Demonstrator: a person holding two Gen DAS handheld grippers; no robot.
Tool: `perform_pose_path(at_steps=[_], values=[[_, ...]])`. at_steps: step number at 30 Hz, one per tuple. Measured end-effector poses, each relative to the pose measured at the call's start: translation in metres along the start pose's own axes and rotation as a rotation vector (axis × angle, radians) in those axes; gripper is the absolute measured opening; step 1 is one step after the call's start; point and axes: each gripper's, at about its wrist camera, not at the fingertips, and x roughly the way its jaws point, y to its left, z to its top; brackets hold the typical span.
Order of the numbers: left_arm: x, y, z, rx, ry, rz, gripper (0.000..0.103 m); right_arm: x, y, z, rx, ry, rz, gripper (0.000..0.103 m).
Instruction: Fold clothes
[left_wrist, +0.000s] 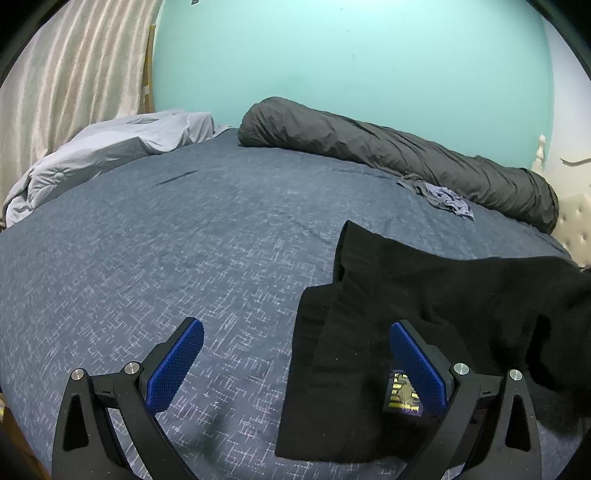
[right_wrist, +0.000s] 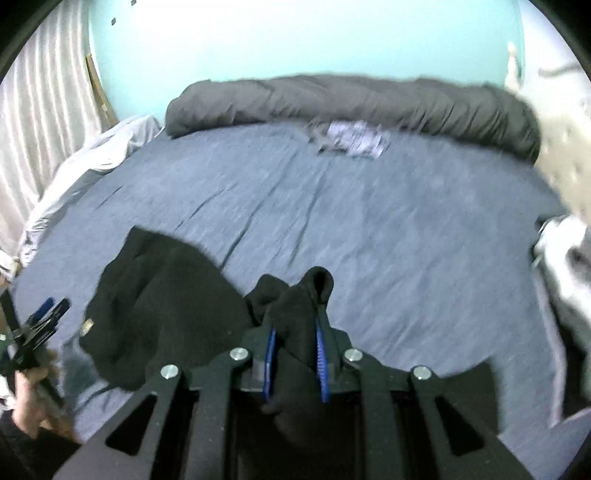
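A black garment (left_wrist: 424, 302) with a small yellow label (left_wrist: 402, 395) lies on the blue bed (left_wrist: 184, 240), partly lifted at its right. My left gripper (left_wrist: 295, 332) is open and empty just above the bed, its right finger over the garment's left edge. My right gripper (right_wrist: 295, 332) is shut on a bunched fold of the black garment (right_wrist: 162, 295) and holds it above the bed. The right wrist view is blurred. The left gripper (right_wrist: 48, 314) shows at its left edge, held in a hand.
A rolled dark grey duvet (left_wrist: 406, 155) lies along the teal wall. A crumpled purple cloth (left_wrist: 447, 199) sits before it. A light grey blanket (left_wrist: 110, 147) is heaped at the left. A white headboard (left_wrist: 576, 229) is at the right.
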Motion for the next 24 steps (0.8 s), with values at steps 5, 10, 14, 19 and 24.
perform_pose_path(at_steps=[5,10,14,19,24], values=[[0.003,-0.002,0.002,0.008,0.001,0.004,0.103,0.023,-0.019,0.037,-0.046,-0.044,-0.095,0.017],[0.007,-0.006,0.005,0.008,0.005,0.000,0.103,0.025,-0.021,0.061,-0.140,-0.106,-0.229,0.017],[0.011,-0.011,0.006,0.027,0.007,-0.003,0.103,0.053,-0.023,0.057,-0.132,-0.043,-0.144,0.017],[0.015,-0.011,0.009,0.025,0.008,-0.001,0.103,0.087,-0.028,0.009,-0.082,0.118,-0.065,0.017],[0.016,-0.012,0.009,0.020,0.014,-0.007,0.103,0.103,-0.048,-0.061,0.034,0.228,0.010,0.022]])
